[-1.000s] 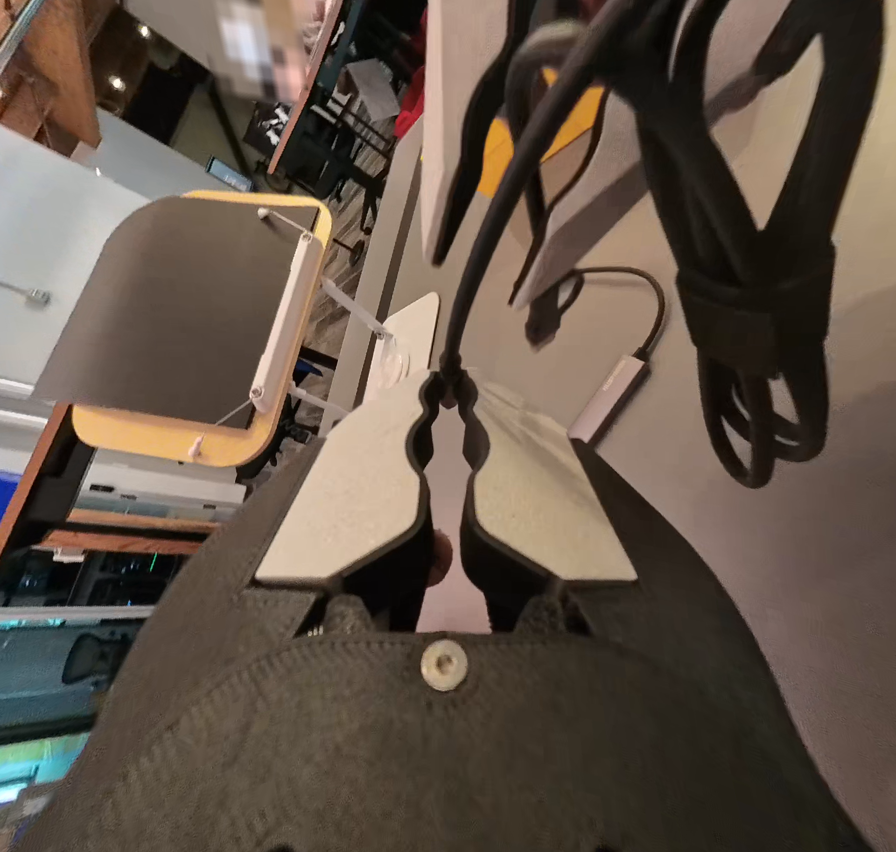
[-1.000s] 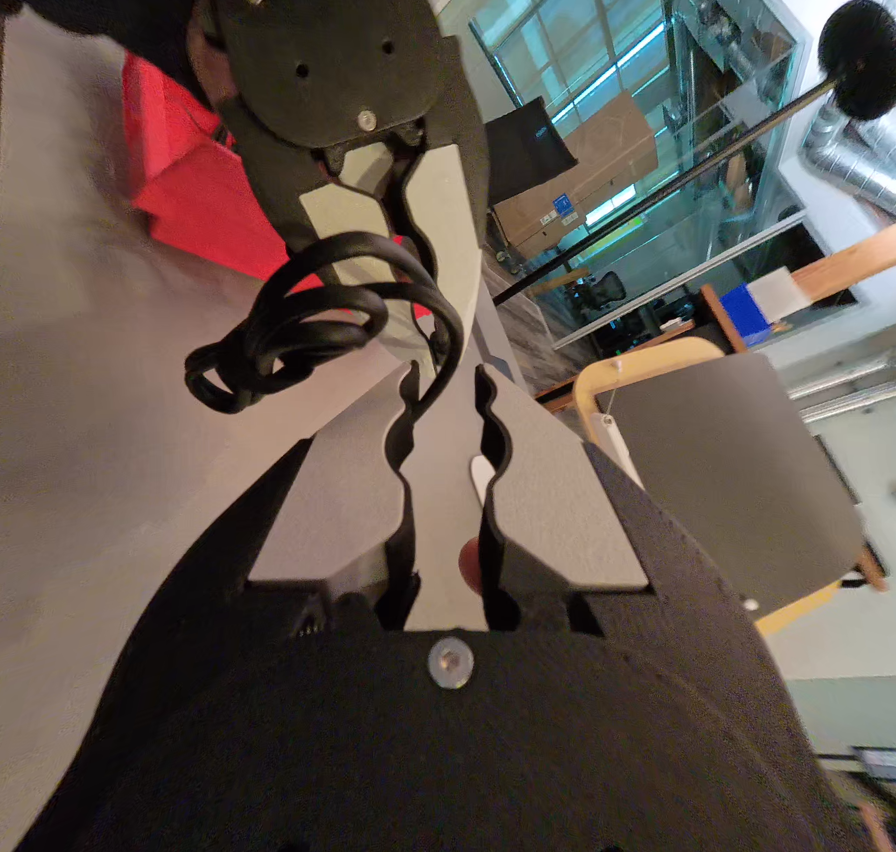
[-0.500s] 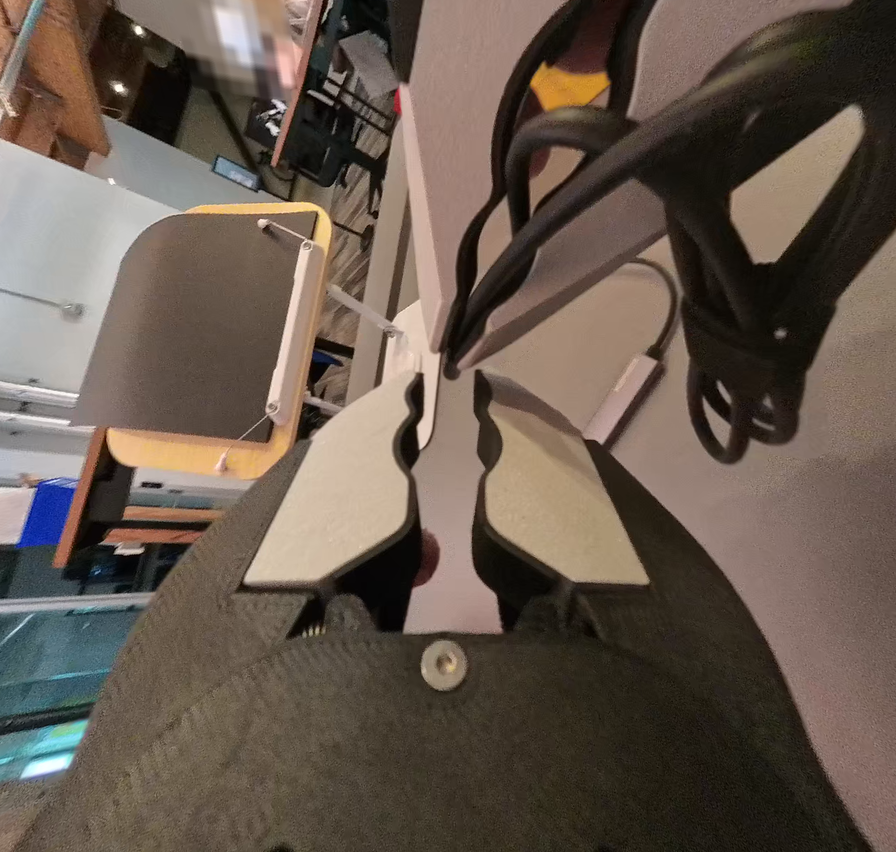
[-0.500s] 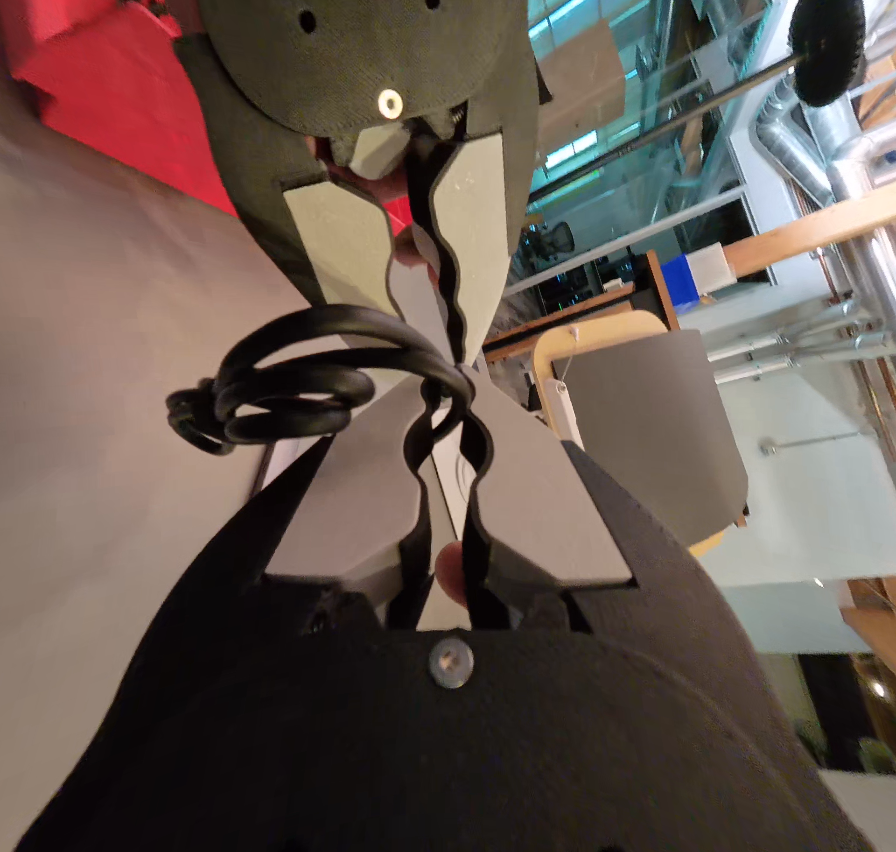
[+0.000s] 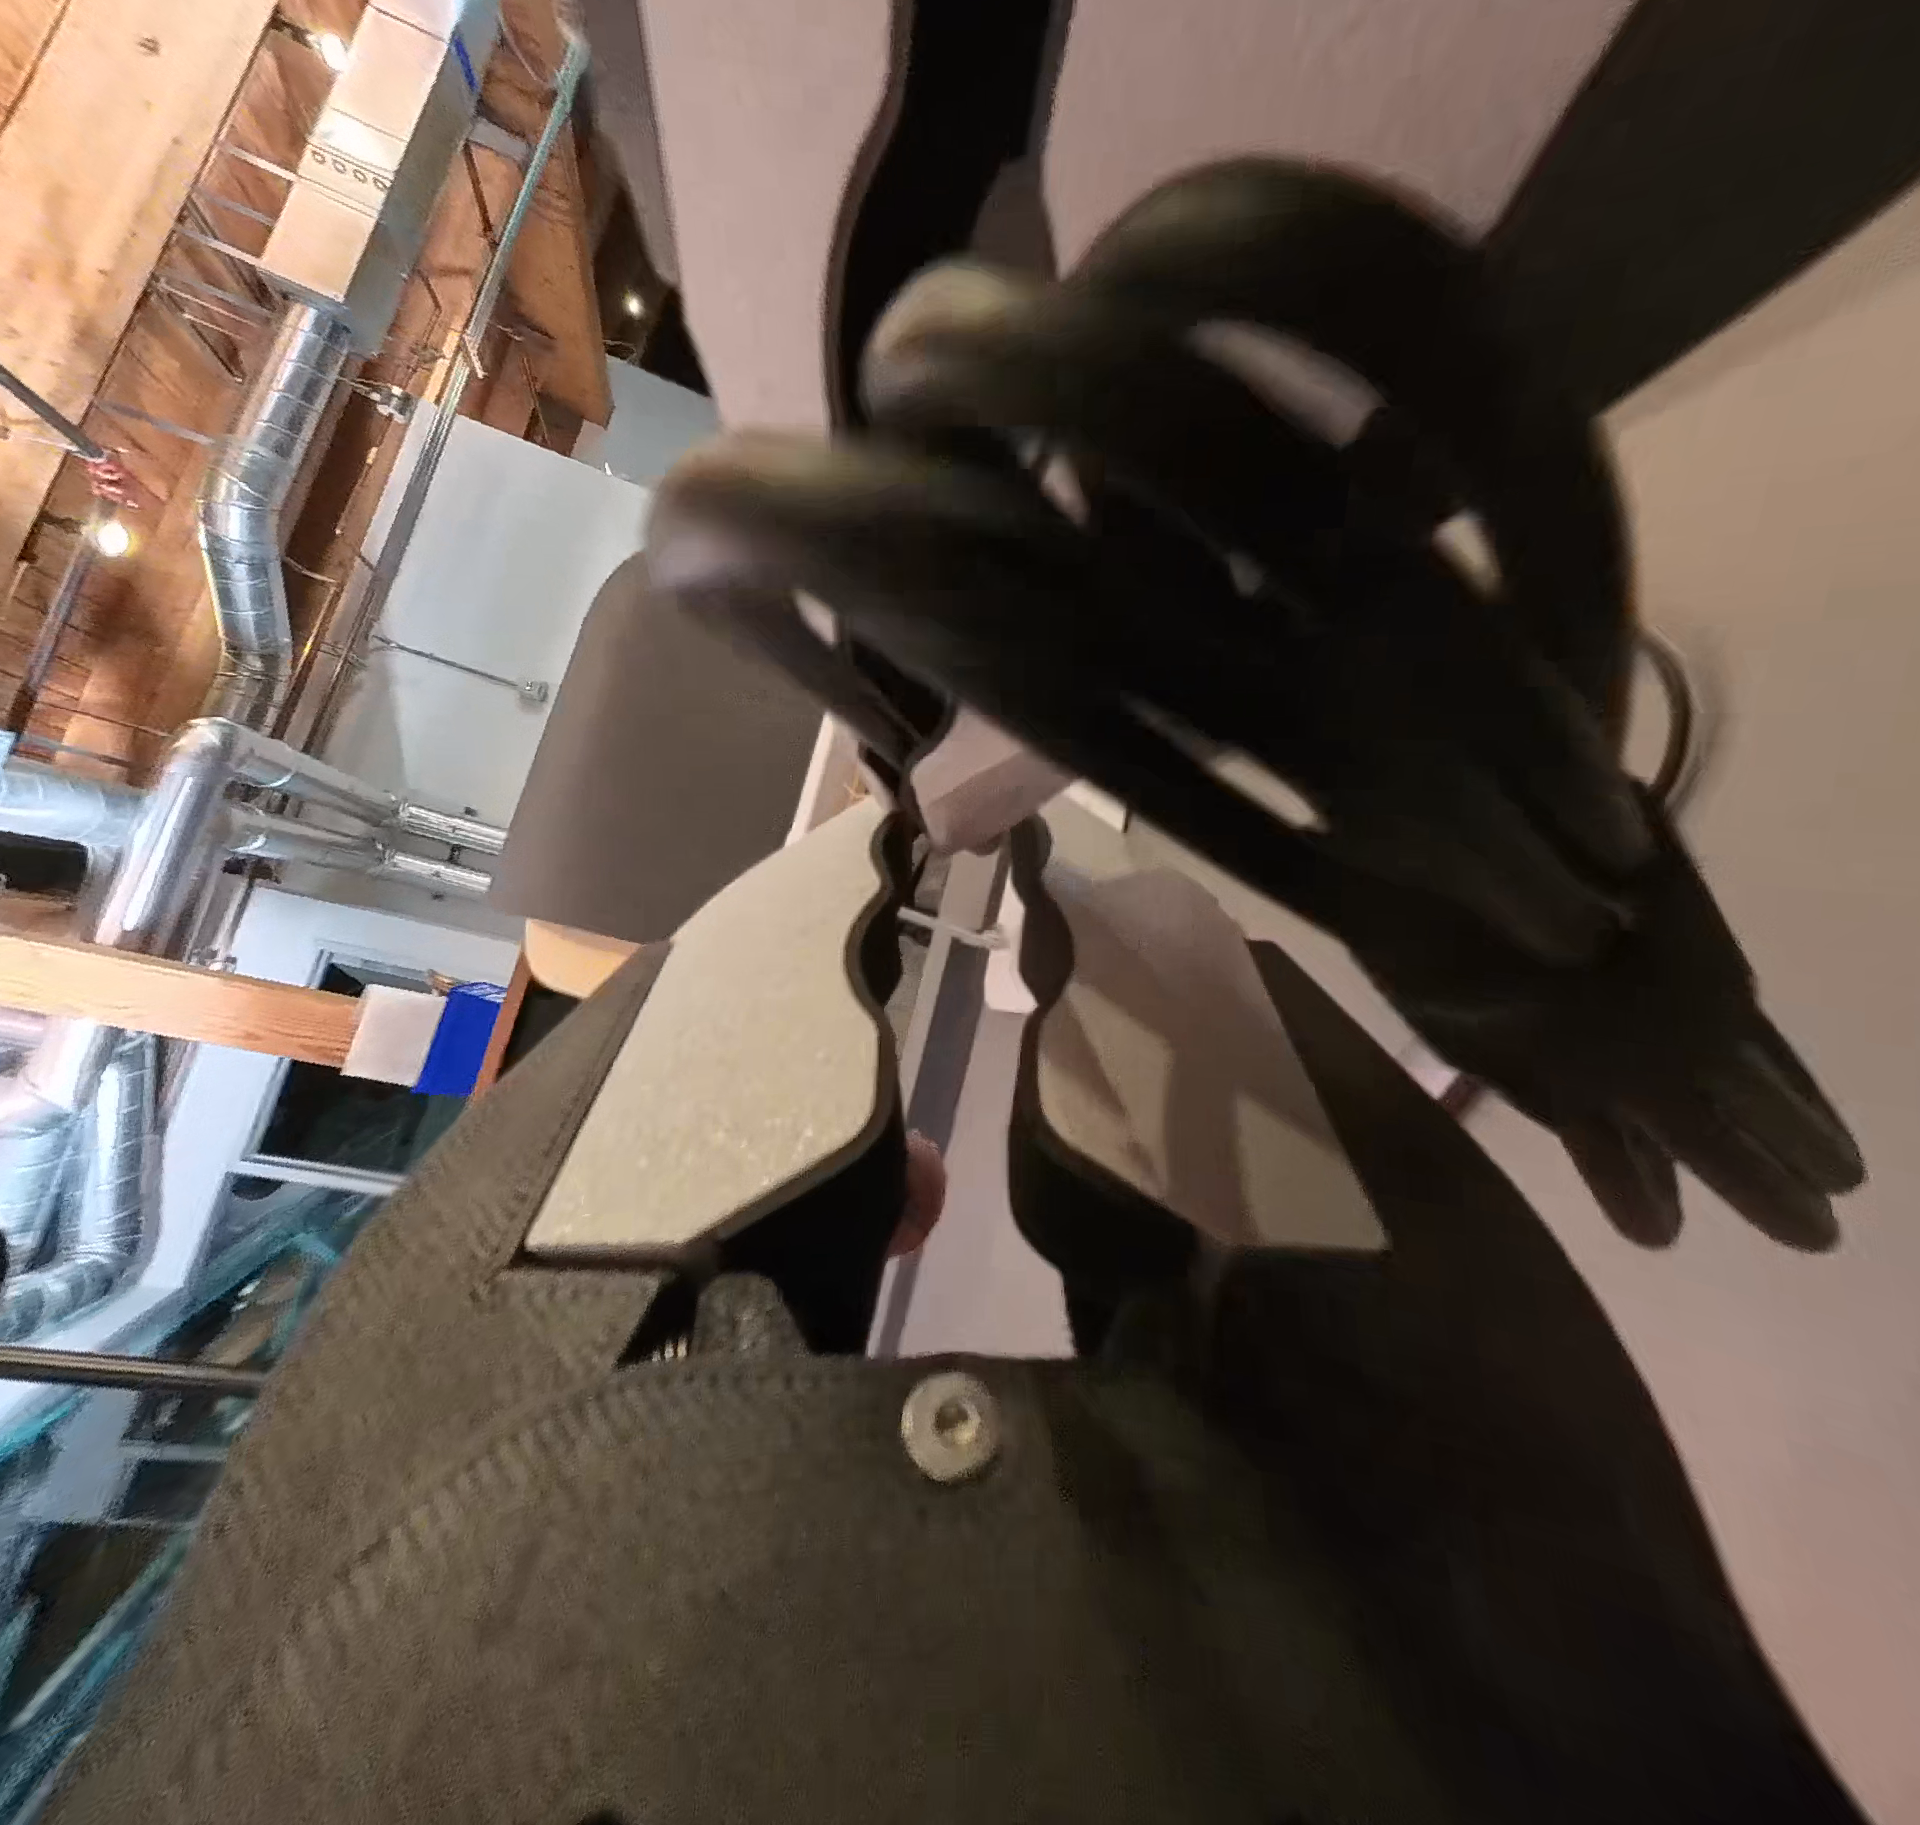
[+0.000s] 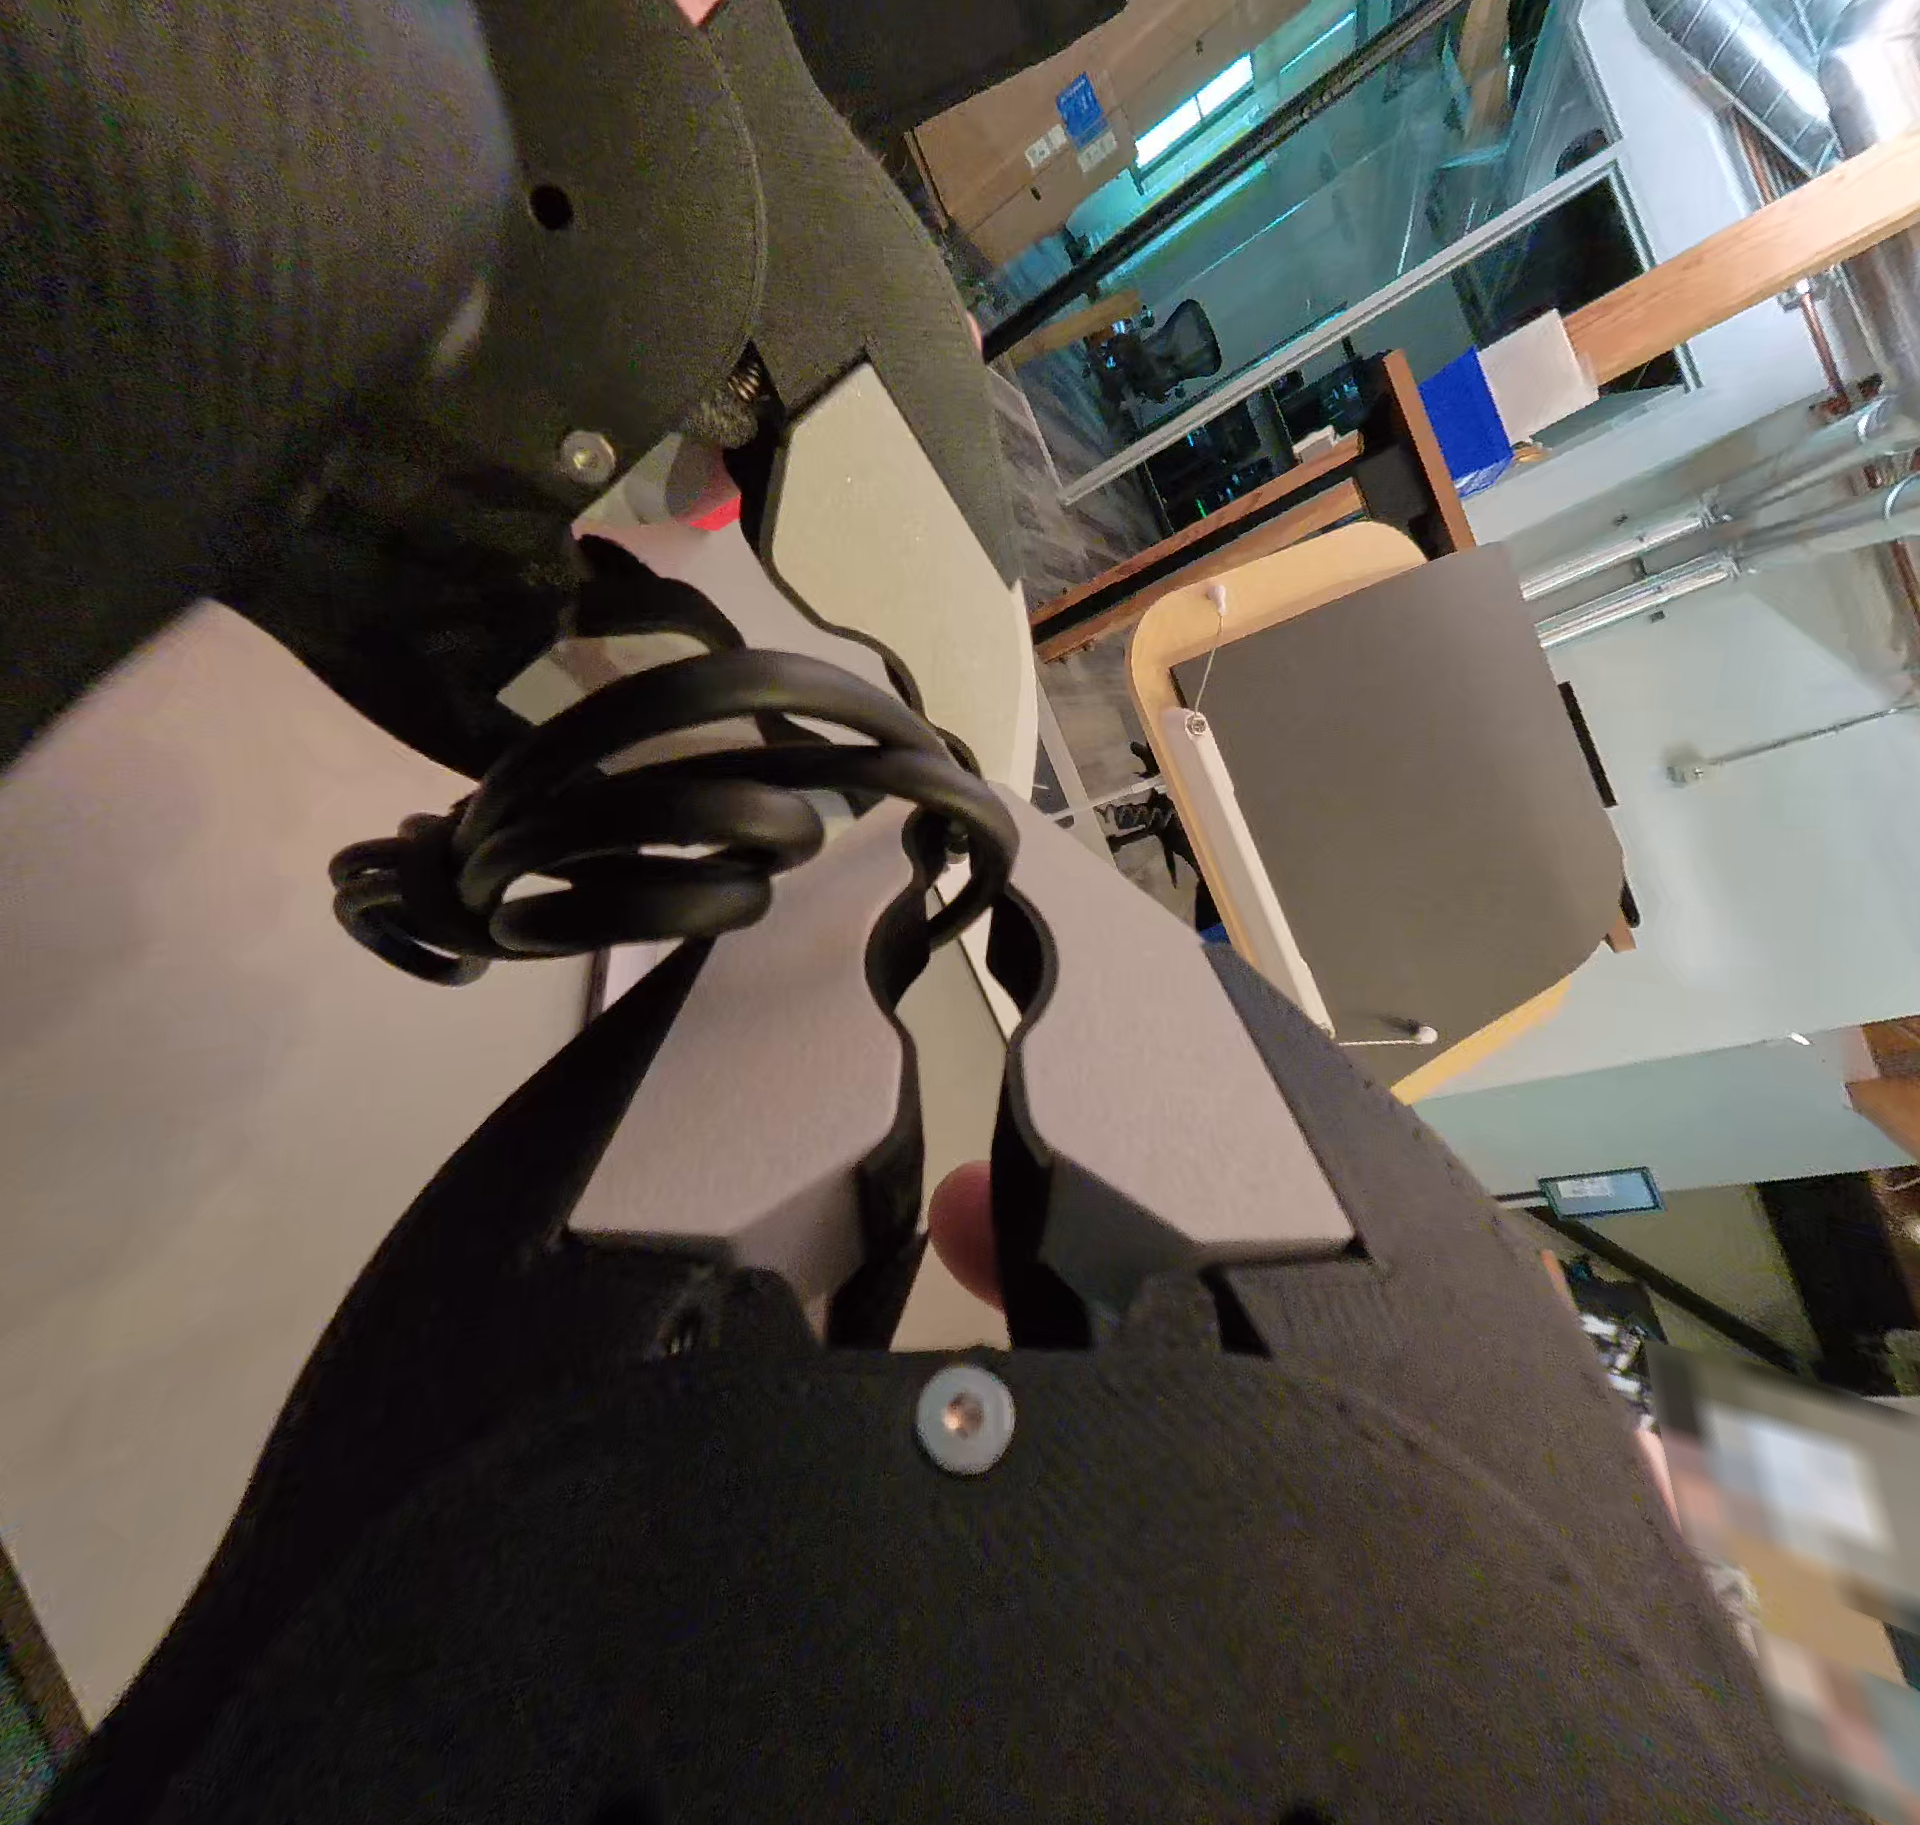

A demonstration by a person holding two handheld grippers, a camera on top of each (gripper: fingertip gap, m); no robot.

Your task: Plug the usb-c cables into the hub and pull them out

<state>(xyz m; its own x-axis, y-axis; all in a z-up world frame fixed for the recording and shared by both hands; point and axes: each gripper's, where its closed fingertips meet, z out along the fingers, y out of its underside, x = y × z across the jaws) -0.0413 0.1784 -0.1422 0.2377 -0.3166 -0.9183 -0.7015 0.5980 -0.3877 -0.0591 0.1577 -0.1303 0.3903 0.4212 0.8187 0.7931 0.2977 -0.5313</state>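
Ahead of our left tool, the coiled black cable blocks the way. We see bare worktop left of the right tool.

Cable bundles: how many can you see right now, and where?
1. A coiled black cable bundle hangs in the air over the grey table, pinched at the tips of the right gripper. The left gripper is open beside it. More cables may be hidden.
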